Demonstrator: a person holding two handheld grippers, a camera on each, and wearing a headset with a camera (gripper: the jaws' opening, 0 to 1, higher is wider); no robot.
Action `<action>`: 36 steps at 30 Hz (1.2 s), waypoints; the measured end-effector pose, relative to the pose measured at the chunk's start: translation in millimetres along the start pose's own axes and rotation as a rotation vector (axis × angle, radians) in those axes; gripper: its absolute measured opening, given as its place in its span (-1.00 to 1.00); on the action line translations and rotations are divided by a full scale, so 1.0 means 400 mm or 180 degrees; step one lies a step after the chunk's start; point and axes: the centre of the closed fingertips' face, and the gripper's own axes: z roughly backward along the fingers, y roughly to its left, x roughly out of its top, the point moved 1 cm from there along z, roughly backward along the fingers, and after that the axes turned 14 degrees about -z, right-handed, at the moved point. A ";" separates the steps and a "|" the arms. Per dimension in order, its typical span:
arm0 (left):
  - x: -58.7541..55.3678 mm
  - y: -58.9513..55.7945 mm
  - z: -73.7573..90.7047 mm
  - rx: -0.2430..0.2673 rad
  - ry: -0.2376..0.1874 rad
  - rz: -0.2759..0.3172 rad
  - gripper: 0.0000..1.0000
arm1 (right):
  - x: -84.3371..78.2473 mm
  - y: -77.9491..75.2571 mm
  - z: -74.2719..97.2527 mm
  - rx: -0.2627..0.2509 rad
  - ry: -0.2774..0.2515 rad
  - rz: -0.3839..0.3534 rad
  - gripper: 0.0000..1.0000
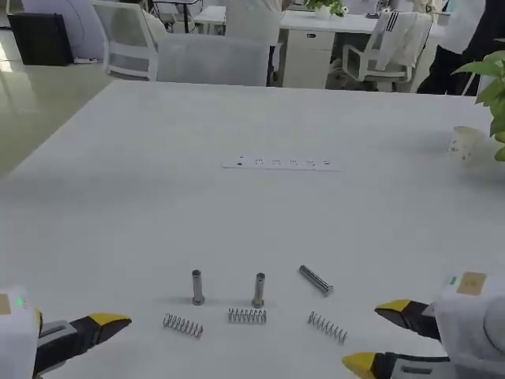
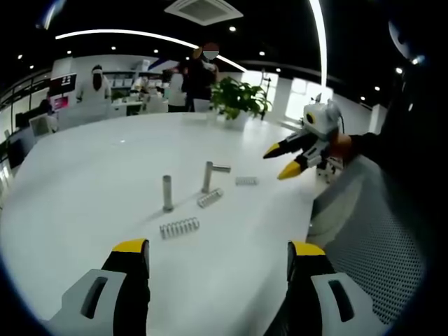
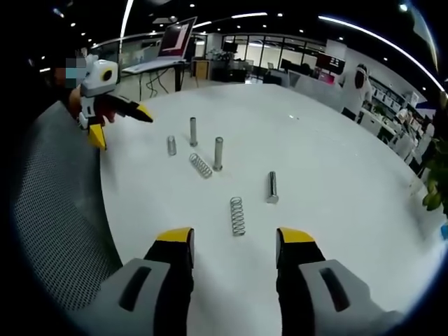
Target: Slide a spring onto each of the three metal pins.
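Note:
Two metal pins (image 1: 197, 287) (image 1: 259, 290) stand upright on the white table (image 1: 252, 213), and a third pin (image 1: 316, 279) lies on its side to their right. Three loose springs (image 1: 183, 325) (image 1: 247, 316) (image 1: 327, 326) lie in a row just in front of the pins. My left gripper (image 2: 218, 248) is open and holds nothing, low at the near left, short of the nearest spring (image 2: 180, 227). My right gripper (image 1: 375, 335) is open too, at the near right. The right-hand spring (image 3: 237, 215) lies just ahead of its jaws, with the lying pin (image 3: 272, 187) beside it.
A white power strip (image 1: 281, 163) lies flat at the table's middle. A paper cup (image 1: 464, 143) and a leafy plant (image 1: 493, 87) sit at the far right edge. Chairs and desks stand beyond the far edge, with people in the background.

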 end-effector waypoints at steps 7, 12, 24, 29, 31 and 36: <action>0.001 0.001 0.000 -0.0001 -0.0006 0.0002 0.54 | 0.066 -0.024 -0.022 -0.0062 -0.0050 0.0068 -0.18; 0.000 0.005 0.000 0.0014 -0.0013 0.0007 0.54 | 0.091 -0.036 -0.061 -0.0101 0.0033 0.0189 -0.26; -0.003 0.005 0.000 0.0005 -0.0004 0.0015 0.54 | 0.154 -0.071 -0.149 -0.0097 0.0168 0.0271 -0.39; -0.003 0.003 0.000 -0.0006 0.0004 0.0011 0.54 | 0.156 -0.091 -0.189 -0.0026 0.0275 0.0144 -0.45; -0.004 0.001 -0.001 -0.0017 0.0012 0.0009 0.54 | 0.158 -0.097 -0.205 0.0000 0.0317 0.0077 -0.50; -0.006 0.000 -0.001 -0.0028 0.0025 0.0009 0.53 | 0.153 -0.107 -0.241 0.0007 0.0449 0.0064 -0.57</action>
